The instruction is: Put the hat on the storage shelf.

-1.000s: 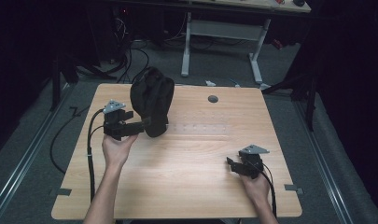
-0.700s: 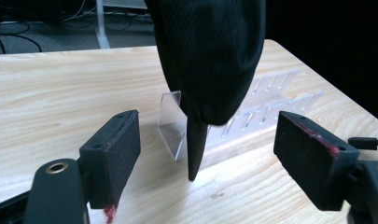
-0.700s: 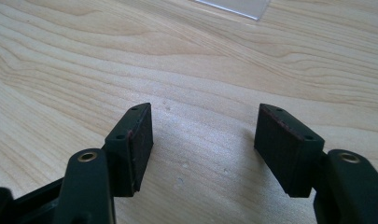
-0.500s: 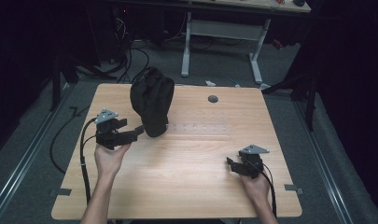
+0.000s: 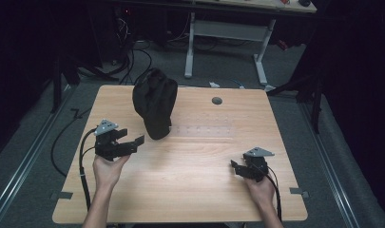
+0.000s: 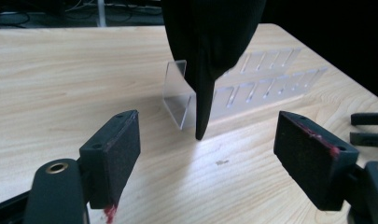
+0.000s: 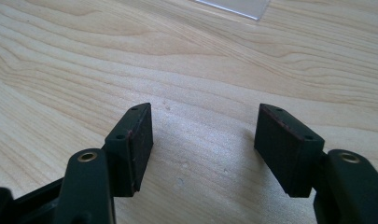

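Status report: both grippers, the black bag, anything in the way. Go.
Left gripper open, short of the black bag, not touching. Right gripper open, empty, low over the table. Bag hangs on clear stand. Nothing between.

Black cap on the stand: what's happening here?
A person holds a gripper in each hand at a wooden table. The black cap hangs on a clear acrylic stand. The left gripper sits just short of the cap, fingers open and pointed at it, nothing between them. The right gripper rests open near the table's right side, apart from the cap.
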`<act>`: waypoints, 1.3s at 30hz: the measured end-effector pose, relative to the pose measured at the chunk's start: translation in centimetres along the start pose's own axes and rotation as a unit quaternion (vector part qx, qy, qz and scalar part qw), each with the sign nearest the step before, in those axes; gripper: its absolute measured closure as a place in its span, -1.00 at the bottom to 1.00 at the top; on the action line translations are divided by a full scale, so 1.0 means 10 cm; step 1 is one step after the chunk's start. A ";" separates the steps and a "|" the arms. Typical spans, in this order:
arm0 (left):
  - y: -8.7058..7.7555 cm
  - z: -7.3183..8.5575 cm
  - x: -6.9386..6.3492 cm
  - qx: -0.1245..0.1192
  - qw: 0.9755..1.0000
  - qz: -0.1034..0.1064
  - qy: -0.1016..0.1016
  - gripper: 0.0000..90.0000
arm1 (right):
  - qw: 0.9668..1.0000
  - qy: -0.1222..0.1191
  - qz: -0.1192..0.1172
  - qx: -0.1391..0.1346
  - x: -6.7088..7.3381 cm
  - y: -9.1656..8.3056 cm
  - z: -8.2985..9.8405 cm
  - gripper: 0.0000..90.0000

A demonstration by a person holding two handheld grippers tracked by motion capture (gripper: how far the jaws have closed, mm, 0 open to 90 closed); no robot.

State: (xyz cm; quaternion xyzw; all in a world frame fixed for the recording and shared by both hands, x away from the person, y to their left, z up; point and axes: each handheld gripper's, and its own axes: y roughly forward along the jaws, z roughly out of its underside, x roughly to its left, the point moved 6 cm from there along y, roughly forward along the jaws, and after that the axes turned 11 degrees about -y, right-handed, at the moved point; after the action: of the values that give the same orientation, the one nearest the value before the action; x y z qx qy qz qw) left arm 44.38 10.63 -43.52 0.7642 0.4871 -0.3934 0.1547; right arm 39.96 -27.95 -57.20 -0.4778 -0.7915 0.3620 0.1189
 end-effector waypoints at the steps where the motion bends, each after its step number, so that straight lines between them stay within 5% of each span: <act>1: -0.01 0.02 0.02 -0.001 1.000 0.001 -0.002 -0.48 | 1.000 0.000 0.000 0.000 0.00 0.00 0.00 -0.17; 13: -0.03 0.20 0.15 0.007 1.000 -0.001 0.008 -0.48 | 1.000 0.000 0.000 0.000 0.00 0.00 0.00 -0.18; 25: 0.00 0.51 0.49 0.028 0.999 -0.031 0.016 -0.46 | 1.000 0.000 -0.001 0.000 0.00 0.00 0.00 -0.18; 39: 0.03 0.70 0.61 0.036 0.998 -0.042 0.025 -0.46 | 1.000 0.000 -0.001 0.000 0.00 0.00 0.00 -0.18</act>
State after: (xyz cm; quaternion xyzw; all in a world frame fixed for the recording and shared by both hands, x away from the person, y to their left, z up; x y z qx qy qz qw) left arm 42.81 9.97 -52.64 0.7575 0.5082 -0.3978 0.0986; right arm 40.00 -27.92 -57.20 -0.4772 -0.7919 0.3621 0.1187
